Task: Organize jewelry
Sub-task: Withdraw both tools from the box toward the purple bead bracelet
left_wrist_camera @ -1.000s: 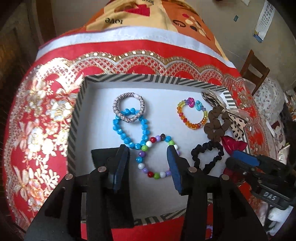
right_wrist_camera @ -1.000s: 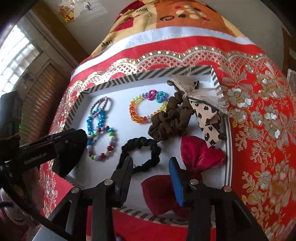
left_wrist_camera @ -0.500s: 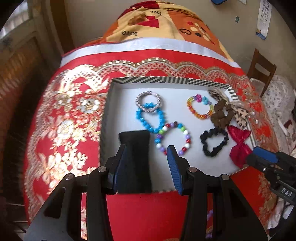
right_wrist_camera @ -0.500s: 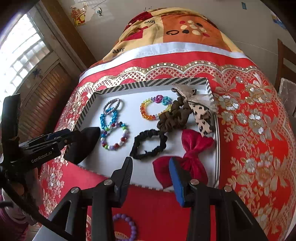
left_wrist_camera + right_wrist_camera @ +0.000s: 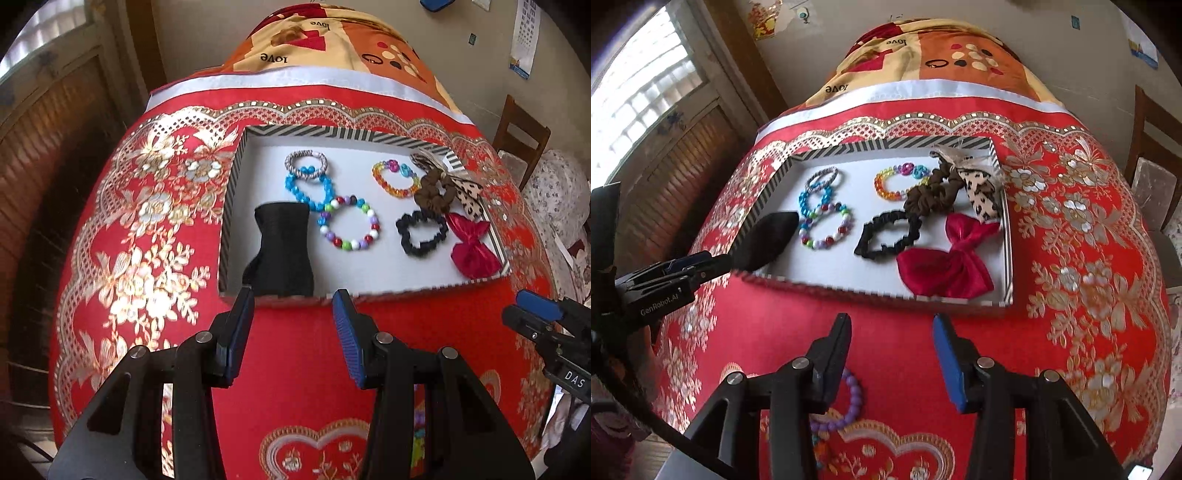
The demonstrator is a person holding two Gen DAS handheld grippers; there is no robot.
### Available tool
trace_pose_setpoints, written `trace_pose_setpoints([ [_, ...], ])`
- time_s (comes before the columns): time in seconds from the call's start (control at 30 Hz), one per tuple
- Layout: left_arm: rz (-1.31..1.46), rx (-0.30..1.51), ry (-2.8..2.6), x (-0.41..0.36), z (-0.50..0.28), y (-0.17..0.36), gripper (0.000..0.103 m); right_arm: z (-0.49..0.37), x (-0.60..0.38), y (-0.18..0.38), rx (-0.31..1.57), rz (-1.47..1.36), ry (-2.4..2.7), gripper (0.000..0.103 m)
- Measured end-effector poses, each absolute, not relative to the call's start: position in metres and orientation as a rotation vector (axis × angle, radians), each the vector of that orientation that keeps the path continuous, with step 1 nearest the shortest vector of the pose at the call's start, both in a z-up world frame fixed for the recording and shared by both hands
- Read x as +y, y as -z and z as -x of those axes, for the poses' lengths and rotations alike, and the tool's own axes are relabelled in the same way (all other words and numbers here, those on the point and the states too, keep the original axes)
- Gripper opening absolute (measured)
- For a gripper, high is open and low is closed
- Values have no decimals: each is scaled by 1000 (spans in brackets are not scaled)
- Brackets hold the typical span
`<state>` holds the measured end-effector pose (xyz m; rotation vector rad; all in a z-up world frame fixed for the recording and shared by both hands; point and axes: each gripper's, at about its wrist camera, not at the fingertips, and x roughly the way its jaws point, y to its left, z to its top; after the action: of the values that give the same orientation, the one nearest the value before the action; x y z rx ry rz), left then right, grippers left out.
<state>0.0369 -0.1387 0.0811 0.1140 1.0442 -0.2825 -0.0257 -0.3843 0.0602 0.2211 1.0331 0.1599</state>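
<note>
tray lies beyond both empty tongs, right pair opening.

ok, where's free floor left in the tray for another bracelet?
Bare white patch along the tray's near edge, between the black pouch and the red bow, below the multicolour bead bracelet and black scrunchie. A smaller gap in the far-left corner. Right side crowded: brown scrunchie, leopard bow.

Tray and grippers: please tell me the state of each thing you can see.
Tray: open, no lid, holding accessories.
Left gripper: open, empty.
Right gripper: opening, empty.
Red bow: lying inside tray.
Black scrunchie: lying inside tray.
Purple bead bracelet: outside tray, on cloth.
</note>
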Motion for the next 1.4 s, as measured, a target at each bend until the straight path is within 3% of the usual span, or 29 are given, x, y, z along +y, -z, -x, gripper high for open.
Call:
trace_pose_setpoints([
  [1.4, -127, 1133, 396, -131, 34, -61, 44, 98, -376, -42, 1086, -226, -143, 51],
])
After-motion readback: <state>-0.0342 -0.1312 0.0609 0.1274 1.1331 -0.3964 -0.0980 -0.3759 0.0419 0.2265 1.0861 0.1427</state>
